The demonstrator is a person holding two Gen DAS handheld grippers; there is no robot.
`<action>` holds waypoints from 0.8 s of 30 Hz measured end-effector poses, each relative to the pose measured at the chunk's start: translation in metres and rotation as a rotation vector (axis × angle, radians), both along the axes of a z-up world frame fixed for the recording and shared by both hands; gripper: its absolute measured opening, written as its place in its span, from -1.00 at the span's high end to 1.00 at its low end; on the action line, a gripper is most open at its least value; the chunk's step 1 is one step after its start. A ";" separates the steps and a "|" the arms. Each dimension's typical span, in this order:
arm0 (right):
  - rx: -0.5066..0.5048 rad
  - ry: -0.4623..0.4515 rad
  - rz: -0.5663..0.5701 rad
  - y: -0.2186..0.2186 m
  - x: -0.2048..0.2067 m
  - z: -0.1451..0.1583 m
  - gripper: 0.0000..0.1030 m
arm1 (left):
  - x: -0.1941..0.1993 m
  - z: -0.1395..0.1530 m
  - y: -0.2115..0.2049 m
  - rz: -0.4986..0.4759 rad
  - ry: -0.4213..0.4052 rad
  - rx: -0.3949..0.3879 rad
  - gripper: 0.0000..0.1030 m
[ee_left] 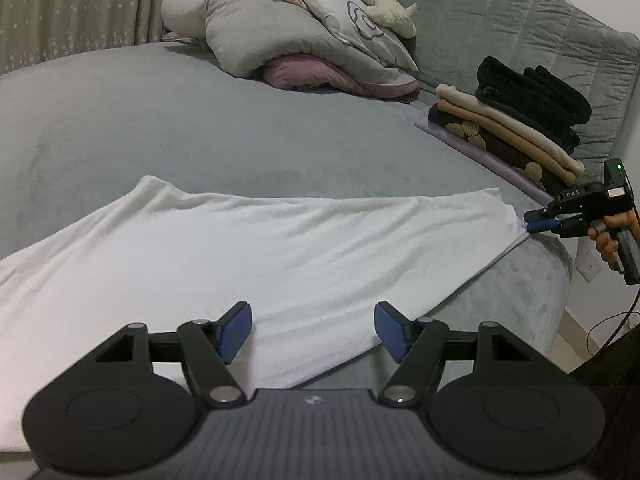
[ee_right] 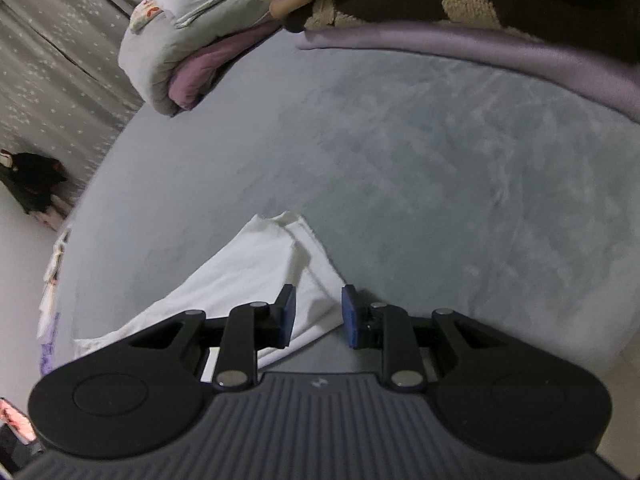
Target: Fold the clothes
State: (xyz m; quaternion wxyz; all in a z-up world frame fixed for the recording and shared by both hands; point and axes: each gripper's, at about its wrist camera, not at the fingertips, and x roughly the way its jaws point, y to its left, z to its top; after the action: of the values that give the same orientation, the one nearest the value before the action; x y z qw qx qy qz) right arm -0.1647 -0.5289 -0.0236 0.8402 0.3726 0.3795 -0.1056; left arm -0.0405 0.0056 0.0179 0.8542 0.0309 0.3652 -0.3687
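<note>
A white garment [ee_left: 248, 248] lies spread across the grey bed [ee_left: 160, 128], reaching from under the left gripper [ee_left: 313, 330] away to the right gripper [ee_left: 532, 222] at its far corner. The left gripper's fingers [ee_left: 236, 330] stand wide apart just above the cloth's near edge, with the fabric lying below the gap and nothing pinched between them. In its own view, the right gripper [ee_right: 318, 316] has its fingers [ee_right: 288, 316] drawn in to a narrow gap, and the hemmed corner of the white garment [ee_right: 256, 272] runs in between them; the left pad sits against the fabric, yet I cannot tell whether the pair truly pinch it. A hand [ee_left: 612, 240] grips the handle behind that gripper. Beyond the right fingertips, well apart across bare bed, sits a stack of folded clothes [ee_left: 520, 120], black on top, cream and tan in the middle, brown with pale spots below, resting on a lilac piece. Farther left of the stack is a heap of pillows [ee_left: 288, 36] with a pale soft toy [ee_left: 384, 4] on top, and a curtain [ee_left: 80, 4] hangs behind.
</note>
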 end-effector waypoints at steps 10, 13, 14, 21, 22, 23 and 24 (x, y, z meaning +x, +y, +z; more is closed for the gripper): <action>-0.212 0.059 0.089 0.027 0.014 0.006 0.68 | 0.000 -0.001 -0.002 -0.001 0.006 0.002 -0.32; -0.289 0.048 0.101 0.033 0.011 0.016 1.00 | 0.000 -0.001 -0.002 -0.002 0.001 0.005 -0.32; -0.313 0.043 0.102 0.033 0.009 0.020 1.00 | 0.000 0.000 -0.002 -0.001 0.002 0.002 -0.32; -0.349 0.132 0.117 0.024 0.005 0.014 0.96 | 0.002 -0.003 -0.002 0.000 0.011 0.018 -0.32; -0.359 0.114 0.125 0.025 0.006 0.018 0.87 | 0.002 -0.003 -0.002 0.000 0.009 0.018 -0.32; -0.367 0.096 0.126 0.026 0.006 0.021 0.70 | 0.002 -0.002 -0.002 0.000 0.009 0.016 -0.33; -0.387 0.067 0.125 0.027 0.005 0.024 0.59 | 0.003 -0.002 -0.002 0.002 0.010 0.012 -0.33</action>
State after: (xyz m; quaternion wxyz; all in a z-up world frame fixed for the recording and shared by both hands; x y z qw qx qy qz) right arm -0.1593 -0.5023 0.0006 0.8880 0.1763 0.4021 -0.1366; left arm -0.0374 0.0033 0.0157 0.8526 0.0340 0.3718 -0.3657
